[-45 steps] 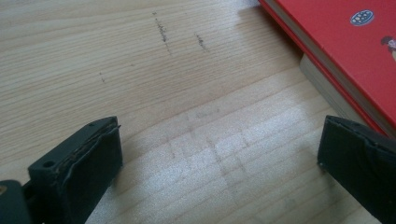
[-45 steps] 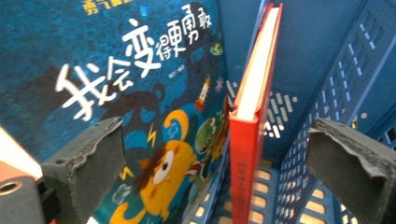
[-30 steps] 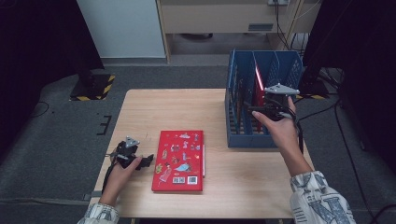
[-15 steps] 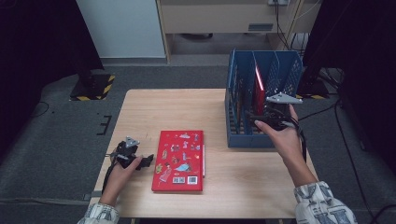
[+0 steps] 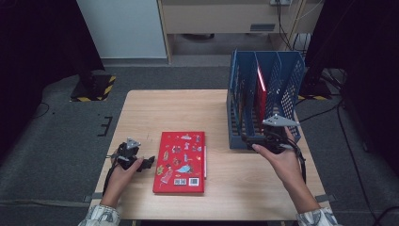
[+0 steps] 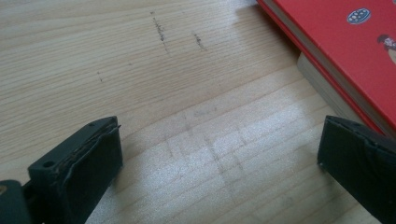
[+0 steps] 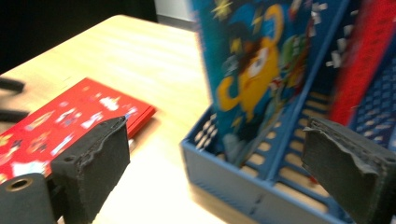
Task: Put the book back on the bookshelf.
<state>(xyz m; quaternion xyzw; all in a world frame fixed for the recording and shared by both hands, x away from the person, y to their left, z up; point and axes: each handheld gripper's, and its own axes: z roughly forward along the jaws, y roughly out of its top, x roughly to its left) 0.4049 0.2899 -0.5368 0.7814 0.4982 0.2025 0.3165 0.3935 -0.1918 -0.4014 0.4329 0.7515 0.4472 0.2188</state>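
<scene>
On the pale wooden table (image 5: pixel 188 108), the blue slotted plastic file rack (image 5: pixel 282 80) stands at the right, a blue cartoon-covered book (image 7: pixel 247 70) upright in its left slot. The flat red picture book (image 5: pixel 180 162) lies mid-table. The right gripper (image 5: pixel 256 140) has drawn back from the rack, jaws wide, closing slightly and empty, so that book looks filed; the left gripper (image 5: pixel 149 162) rests gaping, empty, beside the red book, likely next.

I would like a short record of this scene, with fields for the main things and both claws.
surface: wooden table
red book: lies flat, front cover up, near the table's front edge
file rack: blue, on the table's right side, holds upright books
left claw: open, beside the red book, nothing between its jaws
right claw: open, at the rack's front, holds nothing; its jaws have just been closing slightly
</scene>
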